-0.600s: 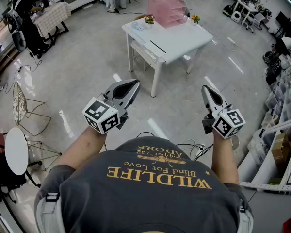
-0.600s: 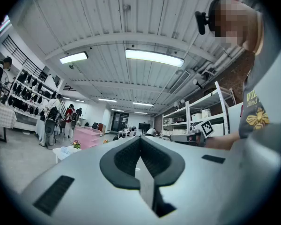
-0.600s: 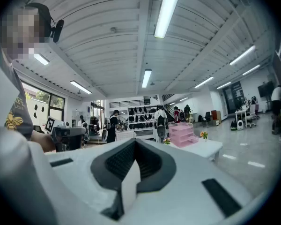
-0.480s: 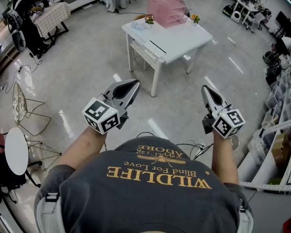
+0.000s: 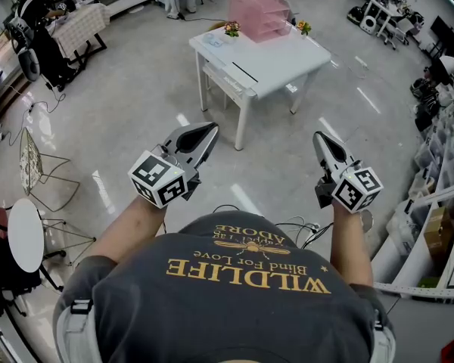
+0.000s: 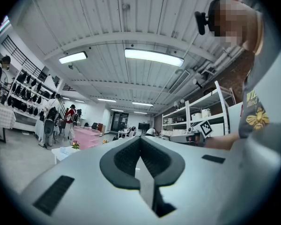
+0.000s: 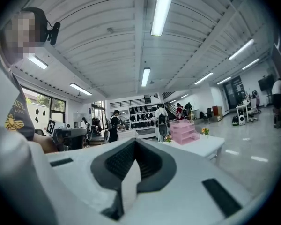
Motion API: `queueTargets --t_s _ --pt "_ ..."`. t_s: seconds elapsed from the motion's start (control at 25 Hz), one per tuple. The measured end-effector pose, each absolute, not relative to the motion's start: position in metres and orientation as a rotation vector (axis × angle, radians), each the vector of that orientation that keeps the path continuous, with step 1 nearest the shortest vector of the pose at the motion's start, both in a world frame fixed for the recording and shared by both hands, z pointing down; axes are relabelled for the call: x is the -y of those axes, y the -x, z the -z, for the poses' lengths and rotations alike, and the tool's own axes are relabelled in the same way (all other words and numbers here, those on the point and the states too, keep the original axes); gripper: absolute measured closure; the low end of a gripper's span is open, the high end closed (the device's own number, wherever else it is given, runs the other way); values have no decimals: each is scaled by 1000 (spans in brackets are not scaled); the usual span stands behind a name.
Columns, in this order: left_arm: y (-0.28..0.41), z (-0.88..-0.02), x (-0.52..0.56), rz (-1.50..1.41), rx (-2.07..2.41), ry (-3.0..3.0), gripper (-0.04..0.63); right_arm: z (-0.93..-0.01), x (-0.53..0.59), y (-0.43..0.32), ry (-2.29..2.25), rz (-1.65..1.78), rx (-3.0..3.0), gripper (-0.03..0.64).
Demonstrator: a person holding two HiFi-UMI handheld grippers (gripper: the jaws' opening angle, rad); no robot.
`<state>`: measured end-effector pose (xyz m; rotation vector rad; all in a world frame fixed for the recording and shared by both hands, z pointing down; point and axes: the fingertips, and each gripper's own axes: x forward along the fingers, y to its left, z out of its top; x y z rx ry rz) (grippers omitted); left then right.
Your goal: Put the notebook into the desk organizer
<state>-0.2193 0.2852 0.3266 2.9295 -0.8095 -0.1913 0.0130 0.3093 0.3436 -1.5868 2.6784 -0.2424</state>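
Jaws of both grippers are pressed together with nothing between them. The left gripper (image 5: pixel 205 134) and the right gripper (image 5: pixel 320 138) are held level, side by side and apart, above the floor (image 5: pixel 272 174). Well ahead of both jaws stands the white worktop (image 5: pixel 276 63). At its far edge sits the pink desk organizer (image 5: pixel 259 13), with small flowers (image 5: pixel 233 30) beside it. A pale flat item, likely the notebook (image 5: pixel 215 41), lies near those flowers, outside the organizer.
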Motion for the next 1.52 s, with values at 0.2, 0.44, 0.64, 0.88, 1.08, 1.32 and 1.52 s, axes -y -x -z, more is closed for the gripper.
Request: queueTargets --t_s 0.2,0.44,0.64,0.88,1.08,1.32,1.52 --pt "209 -324 -282 180 823 -2934 592 -342 -307 -26 1593 252 -2653 617" --pt "183 -316 -289 163 786 -2931 253 -331 -316 -43 1583 195 -2678 617" --pt "158 -310 -298 169 826 -2945 218 -326 -324 -65 1550 176 -2694 617" --pt "117 -312 -309 172 849 -2942 216 -328 -328 -102 1527 163 -2710 617" --pt "98 -317 -305 153 866 -2934 216 -333 -320 -120 1508 165 -2717 617" --pt "92 -326 -270 137 860 -2925 218 -342 -284 -129 1531 183 -2700 617" --pt "95 -335 -212 147 801 -2936 218 -348 -231 -125 1593 176 -2677 617"
